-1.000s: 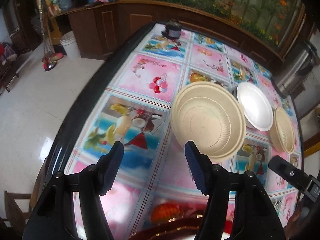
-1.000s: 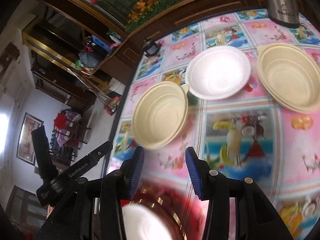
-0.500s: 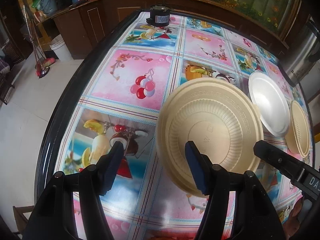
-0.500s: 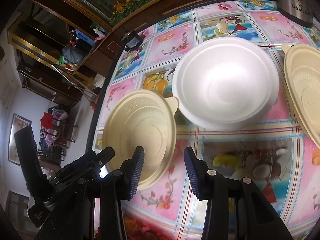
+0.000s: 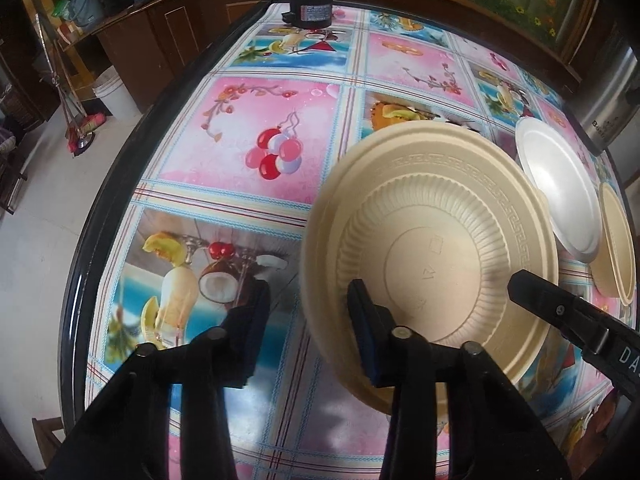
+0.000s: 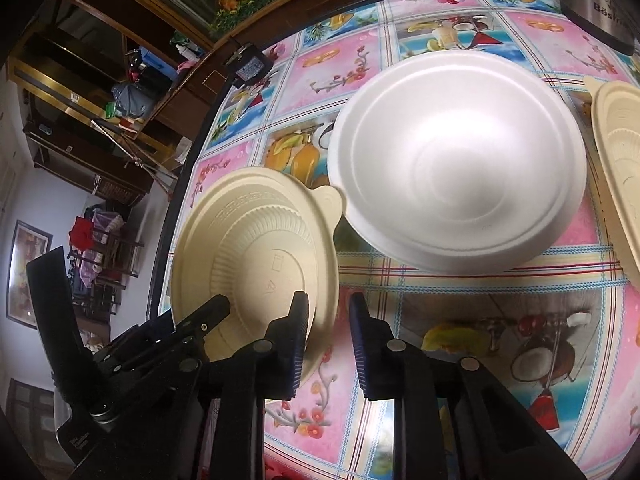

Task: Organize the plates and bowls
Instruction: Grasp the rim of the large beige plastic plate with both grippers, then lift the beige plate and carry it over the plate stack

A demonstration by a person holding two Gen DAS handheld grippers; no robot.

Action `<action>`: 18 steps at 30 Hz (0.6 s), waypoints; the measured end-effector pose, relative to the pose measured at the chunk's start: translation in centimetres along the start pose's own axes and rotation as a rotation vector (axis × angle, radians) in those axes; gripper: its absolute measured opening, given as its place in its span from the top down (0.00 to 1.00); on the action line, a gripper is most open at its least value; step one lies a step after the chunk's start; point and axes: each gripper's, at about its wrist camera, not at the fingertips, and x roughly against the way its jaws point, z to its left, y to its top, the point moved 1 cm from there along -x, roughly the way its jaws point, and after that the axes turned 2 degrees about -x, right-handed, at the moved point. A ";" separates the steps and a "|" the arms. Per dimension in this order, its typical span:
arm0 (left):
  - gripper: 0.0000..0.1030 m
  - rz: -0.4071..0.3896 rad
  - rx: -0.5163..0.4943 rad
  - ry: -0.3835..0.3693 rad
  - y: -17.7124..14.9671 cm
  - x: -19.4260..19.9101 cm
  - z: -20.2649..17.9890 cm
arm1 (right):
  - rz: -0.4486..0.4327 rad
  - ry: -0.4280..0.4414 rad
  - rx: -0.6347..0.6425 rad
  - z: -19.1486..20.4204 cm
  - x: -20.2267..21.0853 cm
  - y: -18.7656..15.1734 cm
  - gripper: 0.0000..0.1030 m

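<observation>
a round cream ribbed plastic bowl [image 5: 432,248] is sitting on the table [image 5: 248,148], which is covered in a glossy cloth of pink and blue fruit and drink pictures. the left tool [image 5: 306,312] is straddling the bowl's near left rim, jaws standing wide, with one blue-padded finger inside the bowl and the other, blurred, outside it; whether either pad is touching the rim is hard to make out. the right tool [image 6: 328,344] is showing its jaws fairly narrow and holding nothing, its left finger just over the same cream bowl's near edge [image 6: 256,252] and its right finger over bare cloth. a round white foam bowl [image 6: 460,160] is sitting just beyond the cream one, right beside its small rim tab, though contact is unclear. a second cream ribbed bowl [image 6: 620,160] is lying to the right of the white one, cut off by the frame edge. a small black box-shaped device [image 5: 310,10] is resting at the far end of the table. a steel urn [image 5: 612,92] is only partly showing at the right edge.
</observation>
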 end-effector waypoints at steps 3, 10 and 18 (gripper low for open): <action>0.83 -0.002 -0.019 0.007 -0.1 0.1 -0.6 | 0.004 0.007 0.019 0.5 0.0 -0.1 0.87; 0.84 -0.004 -0.024 0.007 -0.4 0.3 -0.6 | 0.002 0.002 0.039 1.0 -0.1 -0.3 0.87; 0.84 -0.035 -0.022 0.010 -0.9 2.7 -0.3 | -0.015 0.009 0.057 1.7 1.2 -0.9 0.87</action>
